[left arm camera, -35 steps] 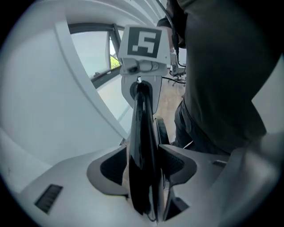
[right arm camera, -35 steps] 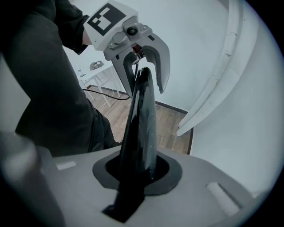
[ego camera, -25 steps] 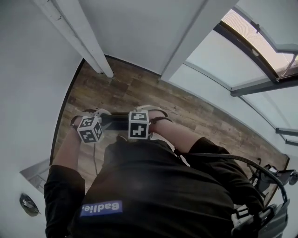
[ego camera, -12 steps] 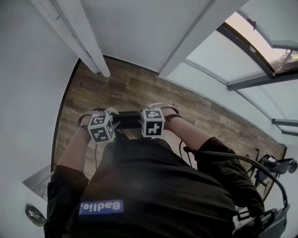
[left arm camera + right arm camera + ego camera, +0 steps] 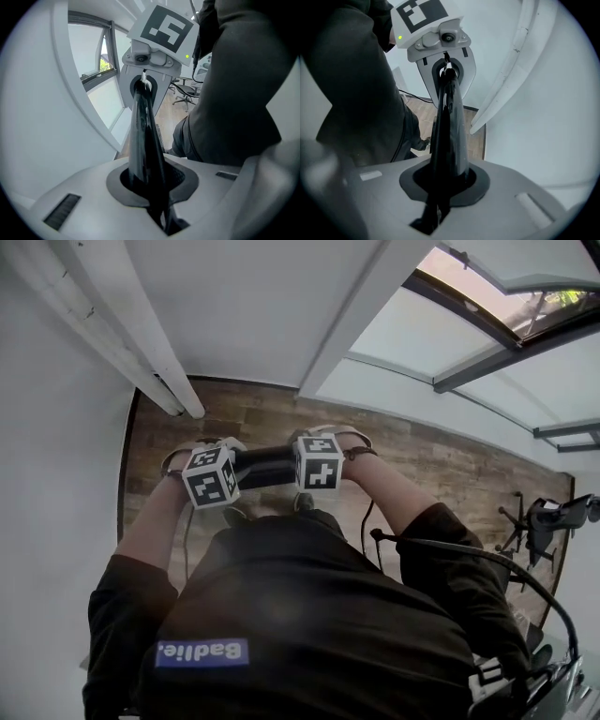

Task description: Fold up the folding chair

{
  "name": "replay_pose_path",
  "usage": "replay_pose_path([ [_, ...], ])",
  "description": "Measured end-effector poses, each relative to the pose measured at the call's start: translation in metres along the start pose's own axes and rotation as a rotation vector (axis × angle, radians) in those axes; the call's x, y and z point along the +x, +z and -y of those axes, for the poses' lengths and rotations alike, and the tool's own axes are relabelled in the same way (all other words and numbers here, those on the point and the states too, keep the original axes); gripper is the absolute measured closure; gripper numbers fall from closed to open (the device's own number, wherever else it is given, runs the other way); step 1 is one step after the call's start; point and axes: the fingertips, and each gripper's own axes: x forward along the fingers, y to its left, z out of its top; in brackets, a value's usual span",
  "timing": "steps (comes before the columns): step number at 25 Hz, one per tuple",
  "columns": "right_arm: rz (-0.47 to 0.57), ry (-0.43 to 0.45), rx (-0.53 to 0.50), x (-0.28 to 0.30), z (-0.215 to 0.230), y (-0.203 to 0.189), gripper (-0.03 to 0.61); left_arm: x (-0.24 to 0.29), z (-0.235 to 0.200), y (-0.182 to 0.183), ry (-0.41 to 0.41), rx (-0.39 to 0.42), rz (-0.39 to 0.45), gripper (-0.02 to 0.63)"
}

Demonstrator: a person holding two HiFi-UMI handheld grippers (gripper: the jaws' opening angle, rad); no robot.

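While left gripper (image 5: 149, 187) and right gripper (image 5: 440, 185), jaws just tightened, pinch the chair rail (image 5: 267, 467), uneven lifting may twist it loose.

Just one bit of lettering in sight: white print on a blue patch (image 5: 202, 652) on the person's dark top, well back from both tongs, toward the wearer; a tag on a person, so left unread; the marker cubes, left (image 5: 211, 476) and right (image 5: 319, 462), carry black-and-white squares only; no letters, no numbers.
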Motion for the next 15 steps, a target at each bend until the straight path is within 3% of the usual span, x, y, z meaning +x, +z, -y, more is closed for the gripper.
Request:
replay_pose_path([
  [6,0.012,-0.068,0.068,-0.010,0.038,-0.003,0.538,-0.002,-0.042,0.006,0.000,0.074,-0.006,0.563],
  [15,0.068,-0.063,0.090,-0.020,0.087,-0.032,0.540,0.011,-0.096,0.031,0.002,0.041,-0.063,0.565],
])
